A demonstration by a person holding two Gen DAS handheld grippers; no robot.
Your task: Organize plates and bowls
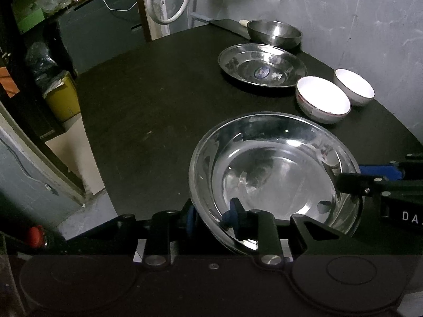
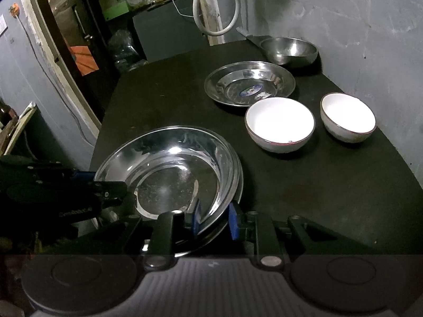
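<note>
A large shiny steel plate (image 1: pixel 277 174) (image 2: pixel 169 174) lies at the near edge of the black table (image 1: pixel 148 111), and its rim shows a double edge. My left gripper (image 1: pixel 211 215) straddles its near-left rim, blue pads a little apart from the metal. My right gripper (image 2: pixel 214 218) straddles the near-right rim in the same way, with a small gap showing. Behind it sit a smaller steel plate (image 1: pixel 261 66) (image 2: pixel 248 83) with a sticker, a steel bowl (image 1: pixel 275 31) (image 2: pixel 289 50) and two white bowls (image 1: pixel 323 99) (image 1: pixel 354 85).
A grey wall (image 1: pixel 357 26) runs along the table's right and back. A dark flat blade with a pale handle (image 1: pixel 227 25) lies at the back edge. A white hose (image 1: pixel 169 5) hangs behind. A yellow bin (image 1: pixel 63 97) and cluttered shelves stand left of the table.
</note>
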